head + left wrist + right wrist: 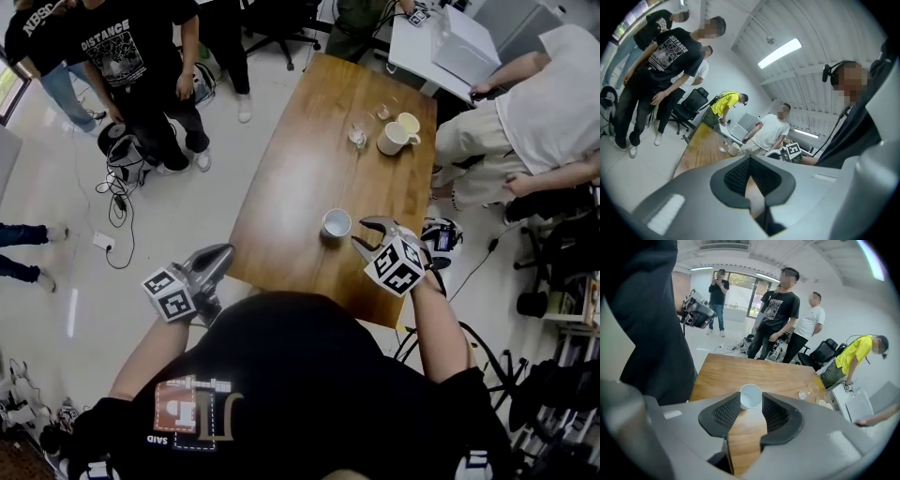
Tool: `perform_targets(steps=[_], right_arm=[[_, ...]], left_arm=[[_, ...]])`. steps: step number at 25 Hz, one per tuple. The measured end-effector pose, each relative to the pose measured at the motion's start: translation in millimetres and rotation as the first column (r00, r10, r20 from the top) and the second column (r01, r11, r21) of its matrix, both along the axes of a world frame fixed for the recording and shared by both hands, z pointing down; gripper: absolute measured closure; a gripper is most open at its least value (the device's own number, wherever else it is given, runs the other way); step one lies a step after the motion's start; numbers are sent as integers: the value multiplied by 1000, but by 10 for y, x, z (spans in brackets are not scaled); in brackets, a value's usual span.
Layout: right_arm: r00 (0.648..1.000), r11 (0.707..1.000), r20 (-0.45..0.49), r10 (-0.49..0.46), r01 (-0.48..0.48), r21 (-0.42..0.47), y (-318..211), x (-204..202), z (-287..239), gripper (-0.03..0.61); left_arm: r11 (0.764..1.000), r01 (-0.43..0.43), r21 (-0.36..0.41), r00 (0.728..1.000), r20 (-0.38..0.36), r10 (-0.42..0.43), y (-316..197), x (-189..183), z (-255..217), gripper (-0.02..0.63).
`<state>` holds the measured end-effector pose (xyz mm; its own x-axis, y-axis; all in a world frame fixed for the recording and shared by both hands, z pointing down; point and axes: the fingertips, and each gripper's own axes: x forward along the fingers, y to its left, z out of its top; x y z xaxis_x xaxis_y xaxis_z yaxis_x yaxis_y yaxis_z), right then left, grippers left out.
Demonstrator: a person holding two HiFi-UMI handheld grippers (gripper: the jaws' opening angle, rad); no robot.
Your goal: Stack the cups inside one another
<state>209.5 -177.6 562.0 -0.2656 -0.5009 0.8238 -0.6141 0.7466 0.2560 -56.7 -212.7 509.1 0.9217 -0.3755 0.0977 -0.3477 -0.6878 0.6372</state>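
Note:
A white paper cup (337, 223) stands upright near the front of the wooden table (309, 141). My right gripper (362, 234) is just right of it, open, its tips either side of the cup's near wall without pressing. In the right gripper view the cup (751, 396) sits at the far end of the parted pads (727, 412). At the table's far end stand a white mug (392, 139), a cream cup (409, 122) and a clear glass (360, 131). My left gripper (221, 255) hangs off the table's left edge, shut and holding nothing; its view shows the jaws (749, 164) meeting.
A second small glass (382, 112) stands at the far edge. A seated person (525, 103) is close to the table's right side. People stand at the far left, with cables (117, 187) on the floor. A white desk (441, 47) is behind the table.

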Motion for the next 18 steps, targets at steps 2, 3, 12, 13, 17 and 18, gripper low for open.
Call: perform_targets(steps=[2, 3, 12, 13, 17, 18], right_arm=[[995, 997, 67, 69, -71, 21, 59, 122, -102, 426], [987, 993, 115, 113, -117, 31, 85, 188, -165, 432], [675, 859, 632, 381, -511, 27, 575, 760, -577, 548], [615, 837, 680, 401, -547, 1, 659, 811, -547, 564], [307, 733, 833, 460, -661, -161, 983, 944, -330, 566], [226, 706, 852, 472, -676, -212, 1052, 976, -254, 566]], left_arm=[[1000, -12, 2, 1000, -3, 12, -20, 57, -22, 617], [1000, -19, 5, 1000, -5, 19, -33, 90, -31, 617], [999, -11, 36, 999, -30, 12, -350, 315, -103, 617], [999, -13, 32, 1000, -24, 13, -375, 356, -101, 617], [999, -47, 16, 999, 3, 47, -326, 518, -33, 617], [998, -58, 17, 998, 9, 57, -302, 557, -6, 617]])
